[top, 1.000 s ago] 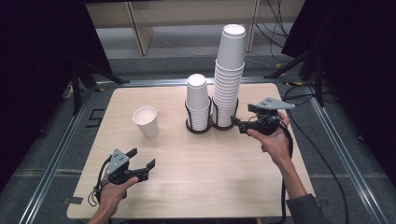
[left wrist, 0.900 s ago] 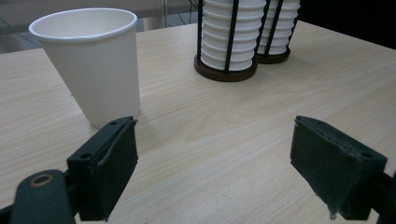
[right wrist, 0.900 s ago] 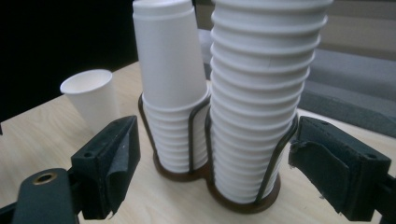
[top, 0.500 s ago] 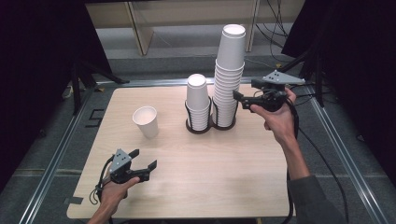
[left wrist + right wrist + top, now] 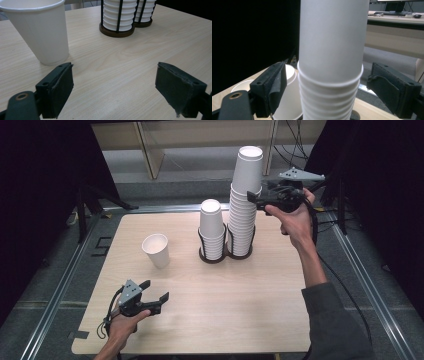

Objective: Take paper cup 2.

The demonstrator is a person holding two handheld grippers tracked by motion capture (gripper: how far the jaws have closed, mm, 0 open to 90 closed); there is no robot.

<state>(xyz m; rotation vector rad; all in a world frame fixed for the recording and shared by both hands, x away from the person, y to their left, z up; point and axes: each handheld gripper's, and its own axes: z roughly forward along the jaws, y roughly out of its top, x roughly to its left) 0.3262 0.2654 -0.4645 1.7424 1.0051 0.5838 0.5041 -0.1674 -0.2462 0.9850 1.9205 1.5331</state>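
So one loose cup (image 5: 156,250) is already out, standing on the tabletop (image 5: 240,290) left of the cup holder (image 5: 226,254). Looks like the next one's about to come off: the right tongs (image 5: 256,199) are up by the tall stack (image 5: 246,200) in the holder's right slot, jaws spread wide either side of the top cup (image 5: 332,40), not squeezing it yet. Short stack (image 5: 212,227) sits in the left slot, untouched. Left tongs (image 5: 156,292) hang open and empty near the tabletop's front edge, well in front of the holder. So I'd say early days, most cups still stacked.

From my seat the table (image 5: 240,285) is evenly lit from overhead; surroundings fall black; shadows soft; close views slightly grainy, near cups blurred.
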